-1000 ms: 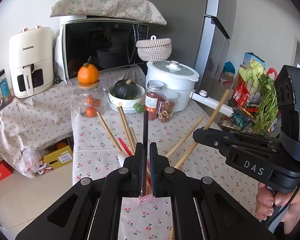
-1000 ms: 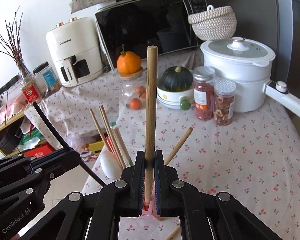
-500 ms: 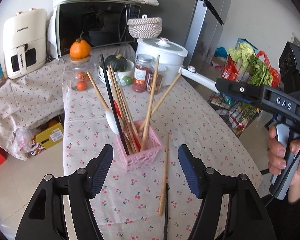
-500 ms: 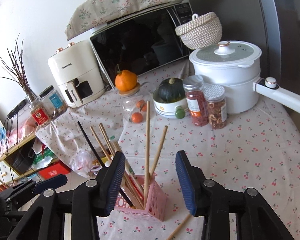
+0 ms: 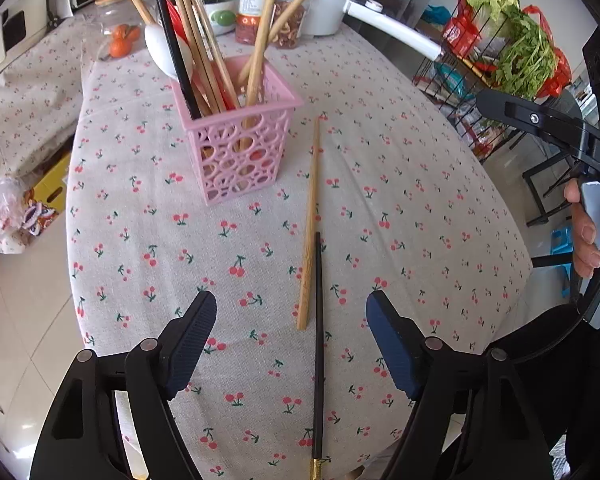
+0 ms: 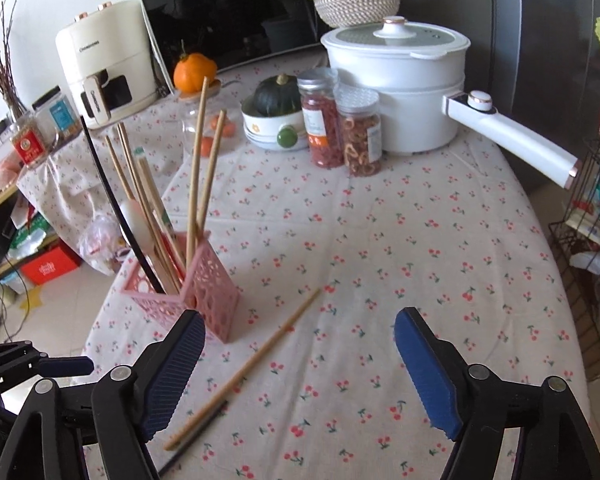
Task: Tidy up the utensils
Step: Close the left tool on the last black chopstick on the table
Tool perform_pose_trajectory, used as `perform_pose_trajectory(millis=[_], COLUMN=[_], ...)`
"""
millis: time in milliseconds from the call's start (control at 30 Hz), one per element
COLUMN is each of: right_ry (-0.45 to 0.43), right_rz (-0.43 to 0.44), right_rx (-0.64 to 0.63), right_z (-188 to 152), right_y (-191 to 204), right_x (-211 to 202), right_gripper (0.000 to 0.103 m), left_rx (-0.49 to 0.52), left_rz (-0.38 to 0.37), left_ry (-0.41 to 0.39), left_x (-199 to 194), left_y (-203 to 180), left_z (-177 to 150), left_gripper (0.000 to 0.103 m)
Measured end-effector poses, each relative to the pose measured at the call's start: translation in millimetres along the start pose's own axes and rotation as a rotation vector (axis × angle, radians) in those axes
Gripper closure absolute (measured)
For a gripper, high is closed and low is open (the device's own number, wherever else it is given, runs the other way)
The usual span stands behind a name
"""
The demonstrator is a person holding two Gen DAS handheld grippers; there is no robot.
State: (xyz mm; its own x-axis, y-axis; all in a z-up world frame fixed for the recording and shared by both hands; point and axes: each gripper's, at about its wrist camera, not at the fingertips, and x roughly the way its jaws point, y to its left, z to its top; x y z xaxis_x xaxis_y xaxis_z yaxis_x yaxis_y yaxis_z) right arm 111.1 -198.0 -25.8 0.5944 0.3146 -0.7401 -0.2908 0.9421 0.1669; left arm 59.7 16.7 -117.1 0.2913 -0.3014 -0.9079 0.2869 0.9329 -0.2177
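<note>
A pink lattice utensil basket (image 5: 236, 152) (image 6: 208, 292) stands on the cherry-print tablecloth and holds several wooden chopsticks, a black chopstick and a white spoon. A loose wooden chopstick (image 5: 309, 224) (image 6: 244, 368) and a loose black chopstick (image 5: 318, 344) (image 6: 192, 436) lie on the cloth in front of the basket. My left gripper (image 5: 290, 344) is open and empty, its jaws either side of the near ends of both loose chopsticks. My right gripper (image 6: 300, 364) is open and empty above the cloth, the wooden chopstick near its left finger.
A white pot (image 6: 396, 80) with a long handle, two jars (image 6: 340, 120), a bowl with a squash (image 6: 276, 116) and a glass jar topped by an orange (image 6: 194, 76) stand at the back. A wire rack with vegetables (image 5: 508, 52) stands to the right of the table.
Both grippers let go of their chopsticks into the basket, opened and drew back. They have now dropped lower, towards the two chopsticks lying on the cloth.
</note>
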Motion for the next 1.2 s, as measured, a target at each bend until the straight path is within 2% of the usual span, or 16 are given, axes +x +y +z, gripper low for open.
perform_pose_trajectory(millis=[167,267,533,600,667,700,900,967,1200], right_ry=[0.066,0.089,0.094,0.096,0.097,0.097,0.093,0.094,0.106], right_rz=[-0.032,-0.044,-0.061,-0.064,-0.068,-0.068,-0.067,-0.066,-0.070], right_rx=[-0.018,-0.020,0.008,0.015,0.022,0.025,0.038,0.042,0.061], right_z=[-13,-16,-17,-17,-17,-17,-18,-18,-19], right_y=[-6,-8,-15,-16,-19,-20,-25,-25,-30], right_x=[8,10,9,9,8,7,4,3,5], right_gripper=[0.014,0.014,0.012,0.012,0.012,0.012,0.012,0.012,0.012], left_rx=[0.027,0.024,0.040,0.035,0.033,0.039,0.052,0.083,0.125], left_rz=[-0.019,-0.066,-0.117,-0.129,-0.135,-0.128,-0.071,-0.032,-0.041], left_ry=[0.101,0.154,0.210,0.219,0.229,0.222,0.196,0.187,0.151], left_x=[24,36,54,58,64,66,70,72,64], left_y=[-7,-12,-26,-28,-29,-31,-31,-35,-43], left_z=[-10,-15,-21,-21,-20,-18,-8,-7,-7], left_gripper=[0.020,0.020,0.022,0.030,0.042,0.045,0.080,0.096,0.098])
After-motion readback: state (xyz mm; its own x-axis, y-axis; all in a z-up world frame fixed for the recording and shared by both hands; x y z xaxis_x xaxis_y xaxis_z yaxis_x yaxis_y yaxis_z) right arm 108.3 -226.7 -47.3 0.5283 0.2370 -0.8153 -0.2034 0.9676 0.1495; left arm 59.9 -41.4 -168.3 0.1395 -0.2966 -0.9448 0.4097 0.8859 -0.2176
